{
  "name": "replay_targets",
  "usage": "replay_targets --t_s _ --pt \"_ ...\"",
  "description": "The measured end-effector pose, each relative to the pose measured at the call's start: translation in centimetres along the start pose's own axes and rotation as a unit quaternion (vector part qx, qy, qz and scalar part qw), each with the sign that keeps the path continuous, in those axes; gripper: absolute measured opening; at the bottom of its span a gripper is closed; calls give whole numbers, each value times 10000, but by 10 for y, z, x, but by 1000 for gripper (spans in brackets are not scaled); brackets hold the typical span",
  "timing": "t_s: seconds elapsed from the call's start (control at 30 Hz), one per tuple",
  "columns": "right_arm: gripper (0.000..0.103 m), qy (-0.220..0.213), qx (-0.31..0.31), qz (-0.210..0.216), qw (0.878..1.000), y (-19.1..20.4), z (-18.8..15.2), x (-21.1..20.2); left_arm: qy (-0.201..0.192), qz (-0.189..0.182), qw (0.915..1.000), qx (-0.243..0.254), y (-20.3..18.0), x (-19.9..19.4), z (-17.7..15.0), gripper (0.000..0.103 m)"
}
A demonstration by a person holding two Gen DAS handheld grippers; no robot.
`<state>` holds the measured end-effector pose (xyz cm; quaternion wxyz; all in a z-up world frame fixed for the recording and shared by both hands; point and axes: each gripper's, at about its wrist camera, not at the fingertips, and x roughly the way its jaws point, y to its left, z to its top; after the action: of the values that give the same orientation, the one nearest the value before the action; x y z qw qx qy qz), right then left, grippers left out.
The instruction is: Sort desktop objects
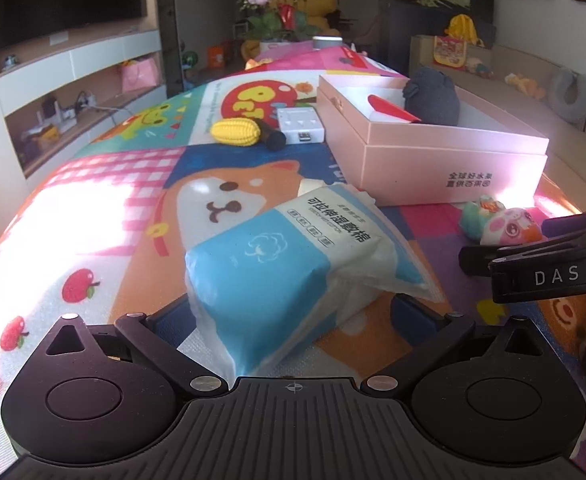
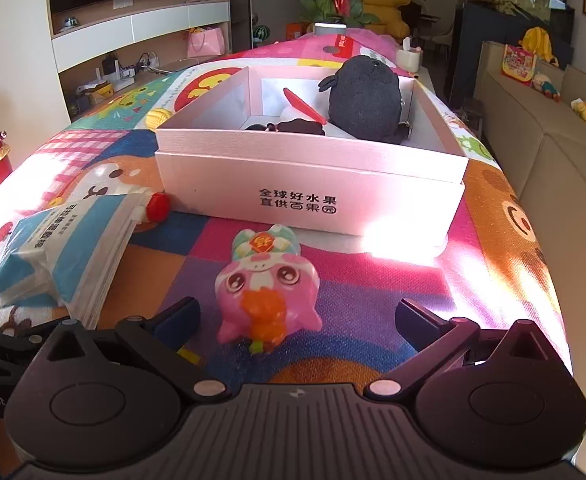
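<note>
A blue and white pack of cotton wipes point(image 1: 277, 256) lies on the cartoon-print table cover, between the fingers of my left gripper point(image 1: 289, 314). Its jaws stand wide and open, with a gap at the right pad. The pack point(image 2: 65, 252) also shows at the left of the right wrist view. A pink and mint animal toy point(image 2: 267, 300) with an orange snout lies face up between the wide-open fingers of my right gripper point(image 2: 299, 314), untouched. The same toy point(image 1: 501, 228) sits in front of the pink box point(image 2: 313, 148).
The open pink box holds a dark grey plush point(image 2: 363, 96) and a red-and-white item point(image 2: 305, 108). Beyond it lie a yellow corn toy point(image 1: 235, 131), a black cylinder point(image 1: 273, 138) and a white device point(image 1: 299, 124). A sofa point(image 2: 565, 152) runs along the table's right edge.
</note>
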<state>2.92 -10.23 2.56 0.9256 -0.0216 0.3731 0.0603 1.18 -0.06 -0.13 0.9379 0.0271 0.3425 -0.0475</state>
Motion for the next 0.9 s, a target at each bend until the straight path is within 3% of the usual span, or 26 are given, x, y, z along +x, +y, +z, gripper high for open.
replay_targets --t_s 0.23,0.9 --pt "103 -346 175 -247 9989 5 -1 9 0 26 10000 -40 1 4 2 103" --pt "103 -339 203 -222 9990 4 2 12 -2 23 10000 -43 1 4 2 103"
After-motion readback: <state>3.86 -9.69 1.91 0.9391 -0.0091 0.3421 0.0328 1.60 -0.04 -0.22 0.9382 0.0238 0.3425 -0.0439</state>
